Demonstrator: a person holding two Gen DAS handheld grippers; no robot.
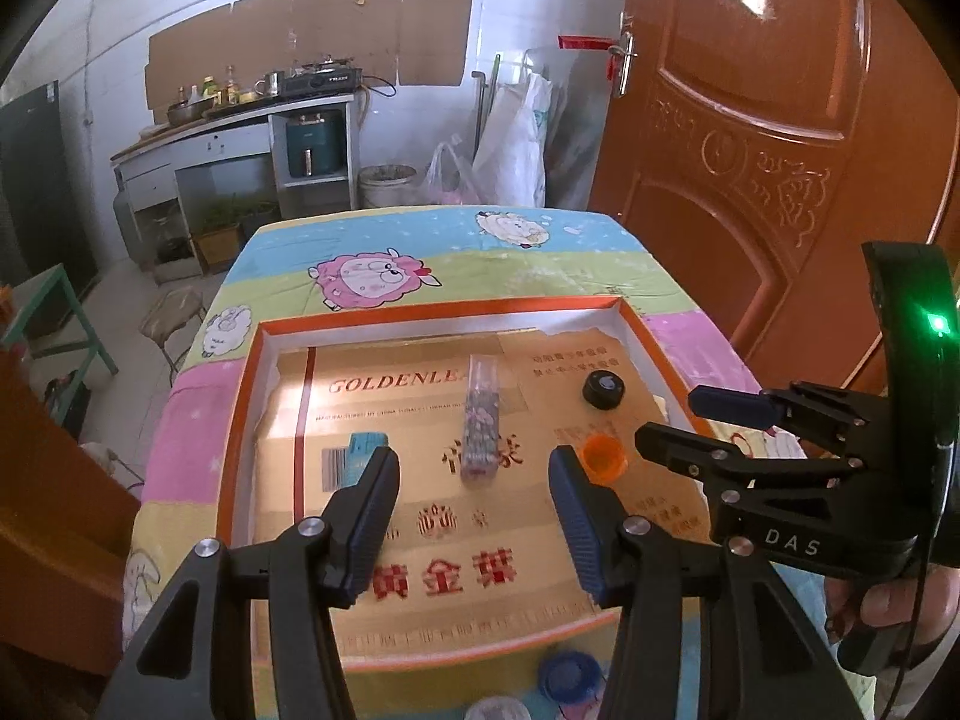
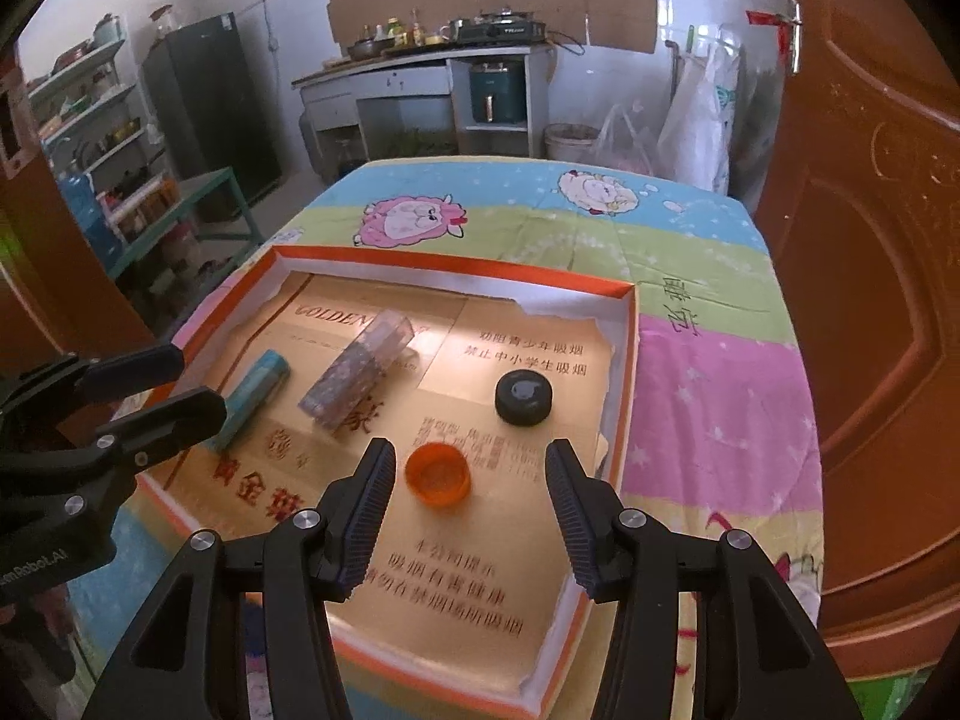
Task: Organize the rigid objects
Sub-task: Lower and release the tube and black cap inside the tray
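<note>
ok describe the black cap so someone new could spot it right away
Find the shallow orange-rimmed box lined with gold card on the cartoon-sheep tablecloth. The black cap lies near its right wall, just beyond the orange cap. It is the only black round piece there, with a small grey centre.

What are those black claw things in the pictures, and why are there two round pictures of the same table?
The claws are hand-held grippers, one in each of a person's hands, not a robot arm. Each carries a wide-angle camera looking out along its two fingers, so one picture comes from the left gripper and one from the right gripper. Both are open and hold nothing. Below them a shallow orange box sits on a cartoon-sheep cloth. Inside lie an orange cap, a black cap, a clear tube with patterned contents and a teal stick. More caps lie outside the box.
</note>
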